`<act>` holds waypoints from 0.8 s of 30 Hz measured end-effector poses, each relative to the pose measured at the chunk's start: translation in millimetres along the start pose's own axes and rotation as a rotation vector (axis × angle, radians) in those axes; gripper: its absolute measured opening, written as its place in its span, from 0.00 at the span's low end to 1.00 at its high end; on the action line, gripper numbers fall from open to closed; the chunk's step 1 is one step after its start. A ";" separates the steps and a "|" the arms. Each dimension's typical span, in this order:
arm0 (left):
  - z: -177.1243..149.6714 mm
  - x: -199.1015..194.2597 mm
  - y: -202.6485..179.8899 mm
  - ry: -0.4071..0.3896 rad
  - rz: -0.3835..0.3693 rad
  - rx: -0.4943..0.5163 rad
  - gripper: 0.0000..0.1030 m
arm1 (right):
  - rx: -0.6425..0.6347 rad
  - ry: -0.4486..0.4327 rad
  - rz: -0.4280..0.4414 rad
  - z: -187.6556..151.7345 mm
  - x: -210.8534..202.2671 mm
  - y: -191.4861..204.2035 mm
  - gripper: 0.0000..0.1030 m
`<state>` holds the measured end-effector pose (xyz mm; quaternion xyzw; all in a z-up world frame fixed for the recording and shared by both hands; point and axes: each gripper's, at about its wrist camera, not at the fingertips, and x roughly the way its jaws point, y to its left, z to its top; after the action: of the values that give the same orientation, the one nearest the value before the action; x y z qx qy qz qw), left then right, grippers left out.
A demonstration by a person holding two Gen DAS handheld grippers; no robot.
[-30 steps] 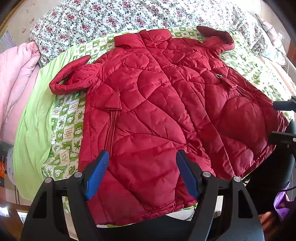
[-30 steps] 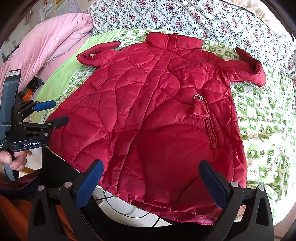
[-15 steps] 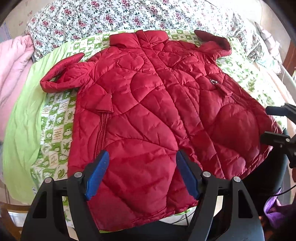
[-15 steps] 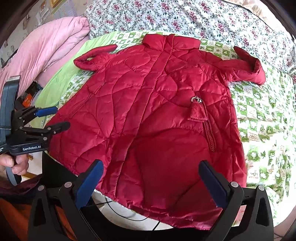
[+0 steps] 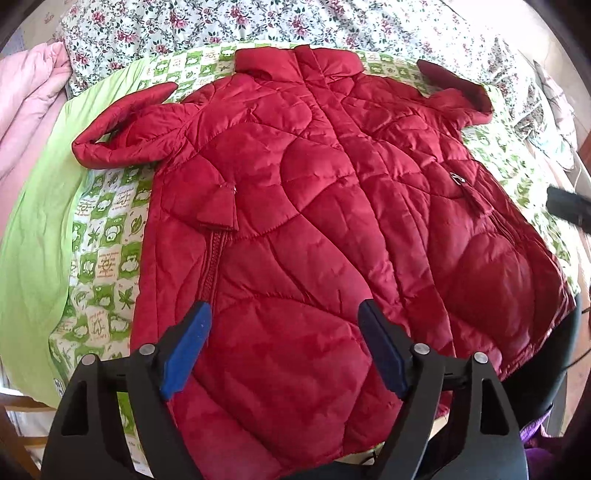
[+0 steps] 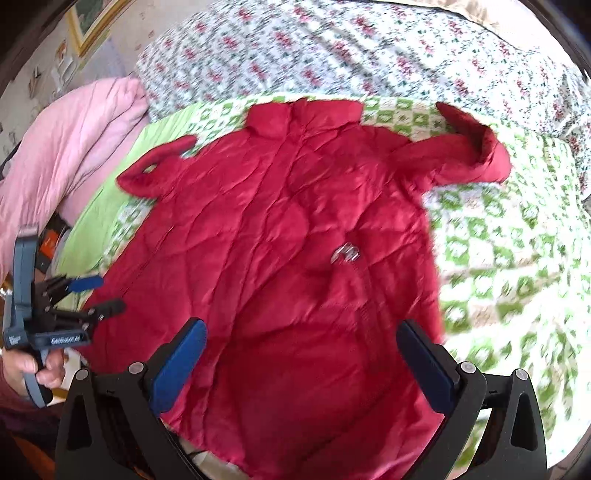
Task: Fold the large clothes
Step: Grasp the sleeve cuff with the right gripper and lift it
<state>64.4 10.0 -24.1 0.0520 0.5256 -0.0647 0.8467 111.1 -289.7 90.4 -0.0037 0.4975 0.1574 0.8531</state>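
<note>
Presently, a red quilted jacket (image 5: 295, 206) lies spread flat on the green-and-white checked bed cover (image 5: 107, 229), collar toward the far floral bedding (image 5: 229, 22), hem at the bed's near edge. Left gripper (image 5: 284, 347) hovers over the hem's left part, jaws spread and just opened wider, nothing pinched between them. Right gripper (image 6: 303, 365) hangs above the hem's right part, jaws likewise spread and empty. A pink quilt (image 6: 74, 140) lies at the bed's left edge.
</note>
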 end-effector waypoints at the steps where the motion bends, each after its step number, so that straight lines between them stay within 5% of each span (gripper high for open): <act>1: 4.3 2.6 1.7 0.000 -0.003 -0.006 0.79 | 0.004 -0.002 -0.005 6.3 1.5 -5.5 1.00; 9: 39.4 26.0 7.3 0.010 0.049 0.005 0.80 | 0.035 -0.091 -0.122 74.9 7.6 -65.3 0.99; 16: 56.0 40.0 17.8 -0.008 0.012 -0.028 0.80 | 0.067 -0.099 -0.241 131.1 34.3 -122.5 0.98; 20: 64.5 41.5 18.3 -0.041 0.039 -0.031 0.80 | 0.091 -0.092 -0.295 159.9 61.1 -154.9 0.95; 24: 75.2 53.4 14.8 0.012 0.083 0.030 0.80 | 0.105 -0.055 -0.365 187.9 92.2 -186.5 0.89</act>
<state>156.7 9.9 -38.5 0.0867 0.5272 -0.0371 0.8445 363.1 -412.0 78.9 -0.0452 0.4724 -0.0260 0.8798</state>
